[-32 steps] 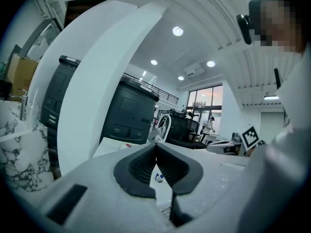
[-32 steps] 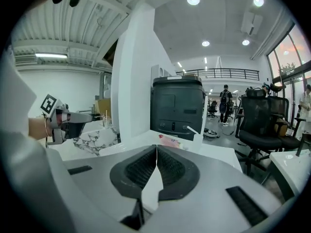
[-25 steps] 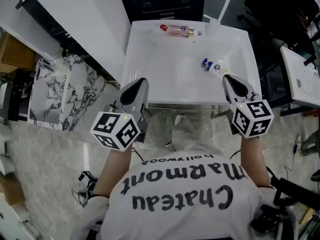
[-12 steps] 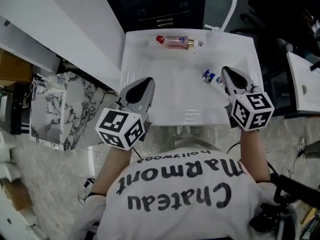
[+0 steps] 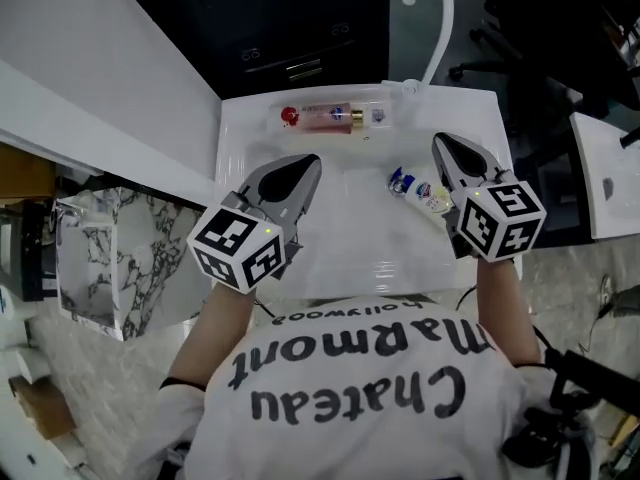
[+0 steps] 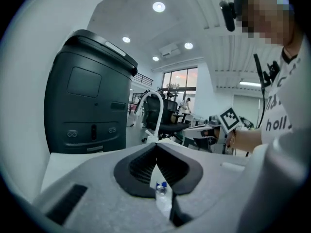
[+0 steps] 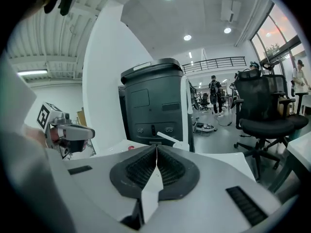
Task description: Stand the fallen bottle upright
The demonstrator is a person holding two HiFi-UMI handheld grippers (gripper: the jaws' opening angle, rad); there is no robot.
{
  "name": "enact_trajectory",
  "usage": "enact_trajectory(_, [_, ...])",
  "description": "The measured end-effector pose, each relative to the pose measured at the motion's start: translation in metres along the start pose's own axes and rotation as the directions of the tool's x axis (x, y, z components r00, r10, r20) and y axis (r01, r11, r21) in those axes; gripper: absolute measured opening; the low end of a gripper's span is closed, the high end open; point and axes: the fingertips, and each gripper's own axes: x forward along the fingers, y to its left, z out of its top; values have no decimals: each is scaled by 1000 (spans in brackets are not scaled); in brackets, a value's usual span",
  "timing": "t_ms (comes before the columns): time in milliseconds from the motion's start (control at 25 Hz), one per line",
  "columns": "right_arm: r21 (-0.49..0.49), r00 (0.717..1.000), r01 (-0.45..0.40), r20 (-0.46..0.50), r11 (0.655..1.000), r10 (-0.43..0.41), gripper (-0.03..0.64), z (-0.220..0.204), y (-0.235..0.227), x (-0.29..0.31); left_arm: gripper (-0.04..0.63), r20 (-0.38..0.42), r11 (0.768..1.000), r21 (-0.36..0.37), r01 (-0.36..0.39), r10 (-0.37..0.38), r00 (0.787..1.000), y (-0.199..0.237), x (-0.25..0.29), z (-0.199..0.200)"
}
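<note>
Two bottles lie on their sides on the white sink top (image 5: 350, 253). A small clear bottle with a blue cap (image 5: 420, 189) lies at the right. A pinkish bottle with a red cap (image 5: 325, 118) lies along the back edge. My left gripper (image 5: 310, 161) is shut and empty, hovering over the basin's left half, left of the small bottle. In the left gripper view the small bottle (image 6: 163, 198) shows below the closed jaws (image 6: 156, 144). My right gripper (image 5: 438, 140) is shut and empty, just right of and above the small bottle, jaws meeting in its own view (image 7: 156, 147).
A white curved faucet (image 5: 435, 13) rises at the sink's back right. A dark cabinet (image 5: 290, 28) stands behind the sink and a white counter (image 5: 90, 98) runs along the left. A marble-patterned slab (image 5: 110, 258) lies at lower left. An office chair (image 7: 267, 115) stands to the right.
Both grippers have moved forward, from the sink's near edge to over the basin, and now sit closer to the two bottles. Both stay shut.
</note>
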Motion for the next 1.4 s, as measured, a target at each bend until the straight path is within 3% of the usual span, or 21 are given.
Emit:
enact_trajectory(120, [32,1000,6,-5,999,-6,14,-6,-15,7,15,-62,995,95,-21,27,998,13,24,-2])
enact_trajectory(280, [70,999,-12,-32,997,14,14,-21,-24,11,15,-113,991,134,16,-1,994,21,60,-5])
enact_trajectory(480, [22,996,-25,-80,999,27,14,-36,-28,17,16,-214,963,261,72,-16,977,29,103,-14])
enact_trajectory(600, [35,995,-35,-97,999,38,14,-46,-30,23,16,-292,943,313,113,-17,956,37,126,-28])
enact_trajectory(720, [58,993,-39,-112,998,45,14,-57,-32,27,17,-381,911,372,176,-23,924,42,141,-45])
enact_trajectory(920, [86,992,-34,-118,996,44,14,-66,-38,30,17,-515,836,478,270,17,857,55,163,-74])
enact_trajectory(1120, [113,992,-27,-119,993,41,14,-75,-44,32,18,-608,810,468,353,5,794,54,182,-80])
enact_trajectory(1240, [129,992,-18,-122,991,34,14,-79,-48,31,27,-653,775,487,403,16,758,56,189,-86])
enact_trajectory(1280, [135,992,-13,-122,991,30,14,-80,-50,30,72,-670,767,483,423,12,742,56,190,-88])
enact_trajectory(1320, [141,992,-7,-123,990,25,14,-82,-52,30,165,-687,762,473,443,4,726,56,192,-90])
enact_trajectory(1360, [148,992,0,-123,989,19,14,-84,-54,29,208,-702,760,461,458,-4,712,56,193,-93])
enact_trajectory(1400, [156,992,5,-123,988,14,14,-86,-57,29,209,-712,759,453,467,-7,702,56,195,-95])
